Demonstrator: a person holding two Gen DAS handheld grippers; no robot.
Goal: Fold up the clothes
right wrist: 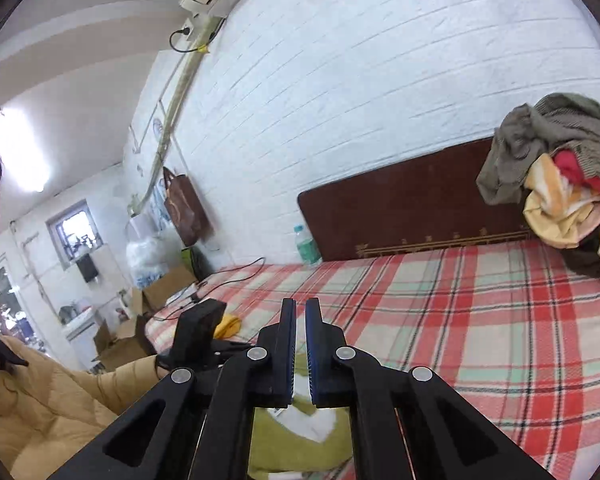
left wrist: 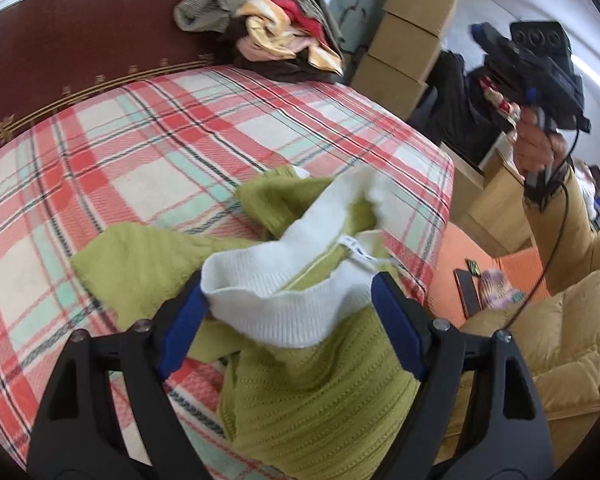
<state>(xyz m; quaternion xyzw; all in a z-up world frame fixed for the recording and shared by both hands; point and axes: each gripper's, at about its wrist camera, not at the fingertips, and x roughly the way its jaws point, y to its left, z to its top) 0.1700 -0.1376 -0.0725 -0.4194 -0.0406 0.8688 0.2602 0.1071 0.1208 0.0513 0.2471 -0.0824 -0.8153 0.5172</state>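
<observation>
Green-and-white sweater (left wrist: pixel 300 320) between wide-set jaws of left gripper (left wrist: pixel 288 292)

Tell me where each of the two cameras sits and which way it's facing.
Left wrist: rides the left gripper, angled down at the green-and-white sweater on the plaid bed; jaws wide around the white collar; the right gripper, hand and tan sleeve show.
Right wrist: rides the right gripper, nearly level across the bed toward the headboard; jaws shut, empty; tan sleeve shows.
Shared: bed, sweater, clothes pile.
</observation>
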